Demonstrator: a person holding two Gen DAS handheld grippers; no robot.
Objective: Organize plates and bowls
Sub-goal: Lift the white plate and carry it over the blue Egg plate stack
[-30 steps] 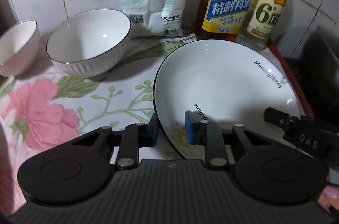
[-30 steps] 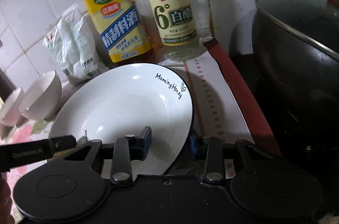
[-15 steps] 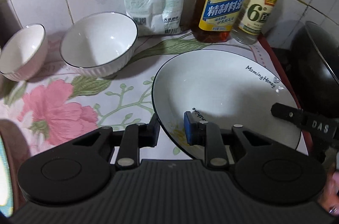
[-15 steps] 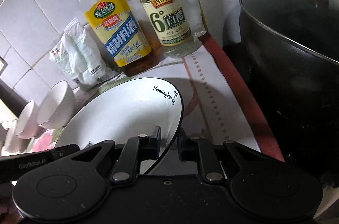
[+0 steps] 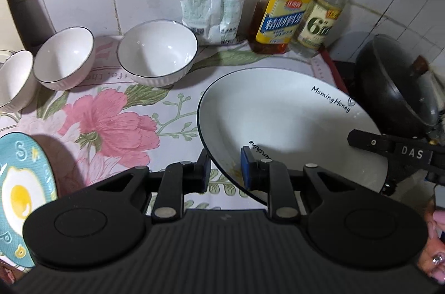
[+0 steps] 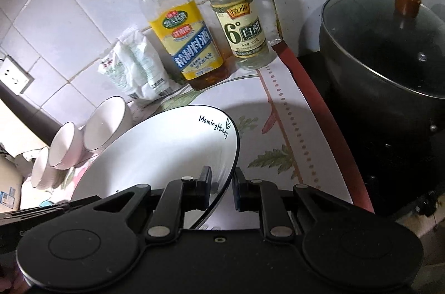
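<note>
Fingers of both grippers, left [image 5: 224,167] and right [image 6: 222,187], clamp opposite rims of the white plate [image 5: 281,121], which is tilted above the bench [image 5: 116,124]. Keep both heights matched, level it, then steer toward the blue plate [image 5: 19,182].

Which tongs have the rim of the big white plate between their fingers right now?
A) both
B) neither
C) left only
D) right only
A: the left tongs straddle the near rim of the white plate, and the right tongs straddle its rim on the other side, one finger inside and one outside each time.
</note>
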